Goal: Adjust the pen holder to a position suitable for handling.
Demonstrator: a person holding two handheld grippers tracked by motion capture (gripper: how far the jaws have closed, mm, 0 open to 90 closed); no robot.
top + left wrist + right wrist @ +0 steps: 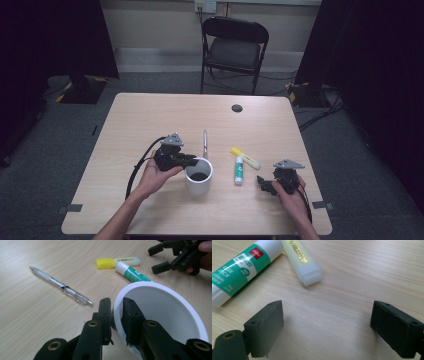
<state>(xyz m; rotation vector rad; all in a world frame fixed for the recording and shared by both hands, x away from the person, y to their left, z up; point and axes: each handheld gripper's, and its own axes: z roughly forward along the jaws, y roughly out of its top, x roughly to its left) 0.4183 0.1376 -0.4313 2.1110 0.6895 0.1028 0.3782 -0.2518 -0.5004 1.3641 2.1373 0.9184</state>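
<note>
While clamped: cup rim [160, 286], left gripper [117, 305].

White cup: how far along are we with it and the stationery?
Done: the left gripper has clamped the white cup by its rim, one jaw inside, one outside. In hand: that grip. Left: the pen, highlighter and glue stick lie on the table; the right gripper is open and empty.

Pale wood-grain rectangular bench [150, 115] bearing four small things.
Lying flat: clear plastic pen [204, 143], yellow highlighter marker [245, 157] touching green-and-white glue stick [239, 170]. Standing near front edge: white round cup [199, 176].
</note>
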